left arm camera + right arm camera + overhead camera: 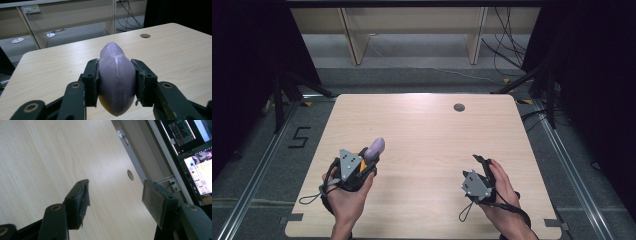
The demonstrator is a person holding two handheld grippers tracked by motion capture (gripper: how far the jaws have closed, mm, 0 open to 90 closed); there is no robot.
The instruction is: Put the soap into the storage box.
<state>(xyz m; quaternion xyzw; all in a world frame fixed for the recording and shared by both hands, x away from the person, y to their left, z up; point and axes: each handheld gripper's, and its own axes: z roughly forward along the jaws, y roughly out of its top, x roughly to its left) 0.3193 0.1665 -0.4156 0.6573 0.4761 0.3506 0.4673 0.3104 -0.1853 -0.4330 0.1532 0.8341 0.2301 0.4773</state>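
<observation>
Wide bare table (427,130); left tongs (116,80) grip purple lump (116,77).

Pale purple object (116,80) between black jaws, over a light wood-grain table (427,130).

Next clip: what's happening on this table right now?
A person holds a gripper in each hand over a wooden table. The left gripper is clamped on a smooth purple eggplant-shaped object, held just above the tabletop. The right gripper is open and holds nothing.
</observation>
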